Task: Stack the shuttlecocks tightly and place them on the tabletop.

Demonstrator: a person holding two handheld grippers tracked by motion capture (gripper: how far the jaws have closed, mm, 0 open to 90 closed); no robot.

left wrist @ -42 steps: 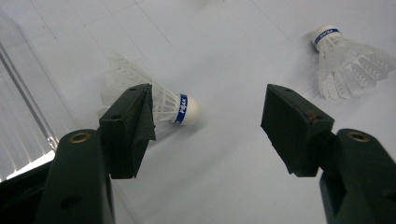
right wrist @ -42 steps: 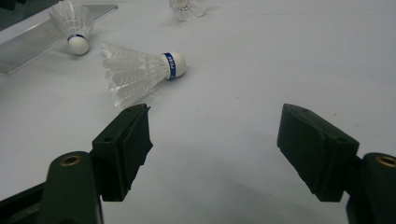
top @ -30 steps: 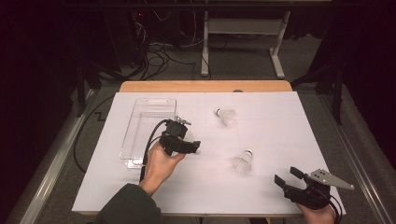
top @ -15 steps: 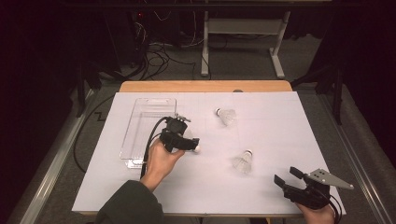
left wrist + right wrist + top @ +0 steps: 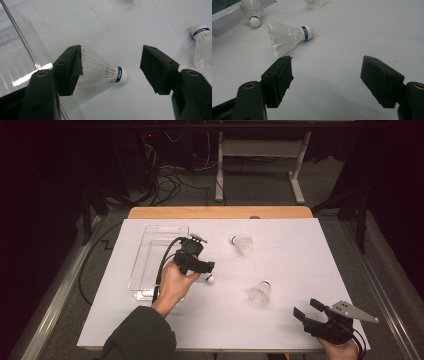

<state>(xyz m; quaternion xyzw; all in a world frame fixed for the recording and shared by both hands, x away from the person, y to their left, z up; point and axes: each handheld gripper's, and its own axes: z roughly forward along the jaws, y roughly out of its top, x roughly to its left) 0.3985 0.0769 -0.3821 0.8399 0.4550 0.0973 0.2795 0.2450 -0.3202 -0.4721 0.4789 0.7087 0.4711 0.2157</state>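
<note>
— Shuttlecocks, three of them, white feathered ones with blue-banded cork tips, lie on the white-covered table (image 5: 300,250). Where is each, counted from the clear plastic rectangular bin (image 5: 150,251)?

— The nearest white shuttlecock (image 5: 100,70) lies on its side just beside the bin's near corner, cork pointing away from the bin wall. A second shuttlecock (image 5: 243,244) lies farther out from the bin, level with its far end. The third shuttlecock (image 5: 260,293) is well apart from the bin, out toward the near edge of the table.

— And the left claw (image 5: 110,67)?

— Jaws wide apart, straddling that nearest shuttlecock — one pad sits against the feather skirt, the other stands clear of the cork. Nothing is gripped.

— The right claw (image 5: 327,80)?

— Also spread wide and empty — it hangs low over the table, far from the bin, with the third shuttlecock lying just beyond its jaws.
</note>
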